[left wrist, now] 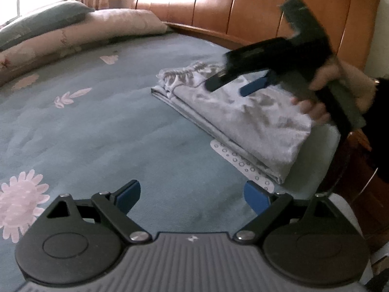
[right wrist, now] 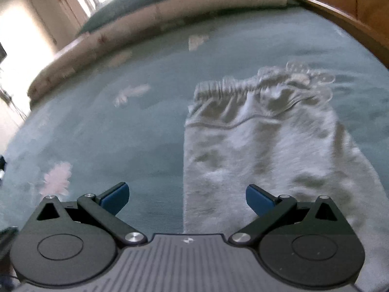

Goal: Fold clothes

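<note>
Left claw [left wrist: 192, 194]: jaws spread wide, holding nothing, hanging over bare bed sheet [left wrist: 109, 133], with the folded garment ahead and to its right, apart from it. Probably parked out of the way while the other side works. Right claw [right wrist: 187, 198]: also spread wide and empty, blue pads [right wrist: 259, 198] clear of the cloth. From the left wrist view the right claw [left wrist: 227, 86] sits above the far half of the grey patterned trousers [left wrist: 243, 116], a hand [left wrist: 340, 90] wrapped on its grip; contact with the fabric can't be confirmed, frame is blurred. From its own view the trousers [right wrist: 267, 150] run straight ahead, left edge roughly between the jaws, gathered elastic waistband [right wrist: 223, 87] at the far end. Layers are stacked with edges lined up near the bed's side, so I'd judge the fold mostly done, with maybe smoothing or one more fold left. Beyond the trousers: rolled pink quilt [left wrist: 80, 34] with a grey-green pillow [left wrist: 43, 17] on it, then the wooden headboard [left wrist: 243, 7].
</note>
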`<state>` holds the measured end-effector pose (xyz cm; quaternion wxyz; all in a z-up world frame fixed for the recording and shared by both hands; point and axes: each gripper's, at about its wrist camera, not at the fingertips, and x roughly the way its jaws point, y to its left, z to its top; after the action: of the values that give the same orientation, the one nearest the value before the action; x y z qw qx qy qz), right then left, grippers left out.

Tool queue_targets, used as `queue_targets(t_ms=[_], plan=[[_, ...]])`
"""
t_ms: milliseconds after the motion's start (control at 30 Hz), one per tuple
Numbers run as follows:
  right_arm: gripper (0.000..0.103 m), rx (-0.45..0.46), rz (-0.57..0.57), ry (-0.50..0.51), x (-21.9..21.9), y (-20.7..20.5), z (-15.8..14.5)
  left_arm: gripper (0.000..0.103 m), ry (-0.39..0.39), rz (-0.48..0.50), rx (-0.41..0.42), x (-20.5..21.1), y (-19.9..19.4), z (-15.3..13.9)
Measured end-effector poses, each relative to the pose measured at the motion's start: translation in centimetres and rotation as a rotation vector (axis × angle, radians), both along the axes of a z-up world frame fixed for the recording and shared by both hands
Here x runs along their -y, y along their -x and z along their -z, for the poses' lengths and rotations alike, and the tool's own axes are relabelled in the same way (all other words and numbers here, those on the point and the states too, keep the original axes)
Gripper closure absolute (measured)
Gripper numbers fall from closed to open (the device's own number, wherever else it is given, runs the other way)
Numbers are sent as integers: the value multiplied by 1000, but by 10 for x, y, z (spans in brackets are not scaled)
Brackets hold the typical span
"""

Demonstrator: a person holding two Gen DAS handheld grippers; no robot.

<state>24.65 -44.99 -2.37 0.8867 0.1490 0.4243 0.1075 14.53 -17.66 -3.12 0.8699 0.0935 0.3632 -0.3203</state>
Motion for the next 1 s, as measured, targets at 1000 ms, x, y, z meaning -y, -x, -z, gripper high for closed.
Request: queue_targets(t_ms=[1000], plan=[[0,-133,-21,-106,-32,92,39,4,59,-28,118,-43,43,-37]])
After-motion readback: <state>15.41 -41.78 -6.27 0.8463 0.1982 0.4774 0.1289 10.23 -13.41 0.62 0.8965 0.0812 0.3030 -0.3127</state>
